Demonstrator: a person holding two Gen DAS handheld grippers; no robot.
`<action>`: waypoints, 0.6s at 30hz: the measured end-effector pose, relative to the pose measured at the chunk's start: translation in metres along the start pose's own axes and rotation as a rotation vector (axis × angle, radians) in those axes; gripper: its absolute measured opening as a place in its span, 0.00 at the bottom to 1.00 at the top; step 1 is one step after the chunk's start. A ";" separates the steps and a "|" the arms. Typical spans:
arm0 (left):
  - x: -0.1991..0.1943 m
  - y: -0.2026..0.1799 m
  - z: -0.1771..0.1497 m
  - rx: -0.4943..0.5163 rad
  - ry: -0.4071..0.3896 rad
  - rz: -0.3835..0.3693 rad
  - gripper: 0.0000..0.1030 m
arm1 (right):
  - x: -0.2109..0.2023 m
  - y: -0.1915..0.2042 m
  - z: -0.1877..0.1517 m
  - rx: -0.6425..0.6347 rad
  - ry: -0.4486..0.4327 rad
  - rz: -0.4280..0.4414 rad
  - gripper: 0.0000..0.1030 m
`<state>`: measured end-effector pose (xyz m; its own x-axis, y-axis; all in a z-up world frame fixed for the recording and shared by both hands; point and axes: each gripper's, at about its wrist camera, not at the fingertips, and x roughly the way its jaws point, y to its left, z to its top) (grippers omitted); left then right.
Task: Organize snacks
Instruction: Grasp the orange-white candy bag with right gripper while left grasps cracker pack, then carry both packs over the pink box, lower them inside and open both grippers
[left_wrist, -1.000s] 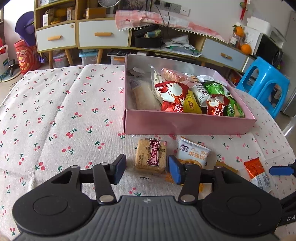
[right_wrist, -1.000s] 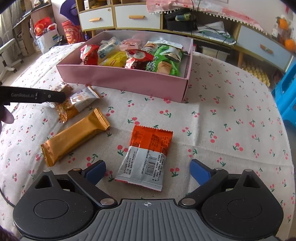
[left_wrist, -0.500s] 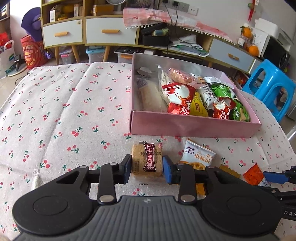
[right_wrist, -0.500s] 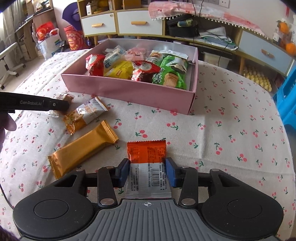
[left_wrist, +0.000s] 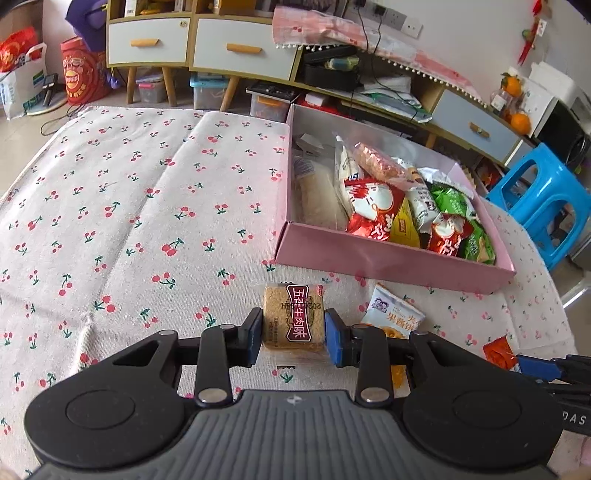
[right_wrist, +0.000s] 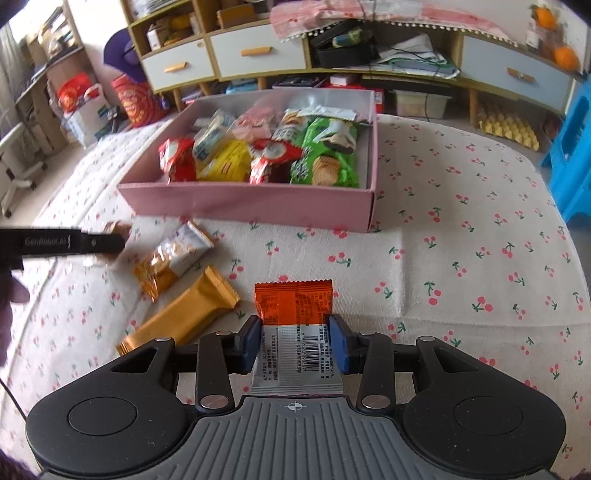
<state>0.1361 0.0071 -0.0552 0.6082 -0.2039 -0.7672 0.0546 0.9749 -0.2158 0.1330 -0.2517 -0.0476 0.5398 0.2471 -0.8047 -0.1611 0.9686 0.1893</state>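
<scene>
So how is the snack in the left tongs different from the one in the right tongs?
The left tongs hold a square biscuit snack: tan, thick and blocky, in clear wrap with a dark red label. The right tongs hold an orange and silver packet: flat, longer, foil you cannot see through, with a barcode. Both are gripped by their sides, near the pink box.

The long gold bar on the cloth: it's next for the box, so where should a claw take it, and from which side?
Grip the gold bar across its narrow width at mid-length, coming from above. It lies flat and slanted, with crimped ends too thin to hold. Turn the claw to match, clear of the orange packet.
</scene>
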 end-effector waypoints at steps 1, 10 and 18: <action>-0.001 0.000 0.001 -0.009 0.001 -0.006 0.31 | -0.002 -0.001 0.002 0.017 -0.003 0.003 0.37; -0.012 -0.004 0.015 -0.071 -0.061 -0.056 0.31 | -0.013 -0.005 0.026 0.144 -0.046 0.050 0.37; -0.005 -0.017 0.024 -0.023 -0.112 -0.035 0.31 | -0.010 -0.001 0.042 0.230 -0.077 0.108 0.37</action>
<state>0.1511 -0.0062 -0.0334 0.6906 -0.2254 -0.6872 0.0602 0.9648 -0.2558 0.1623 -0.2543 -0.0159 0.5922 0.3421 -0.7296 -0.0337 0.9151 0.4017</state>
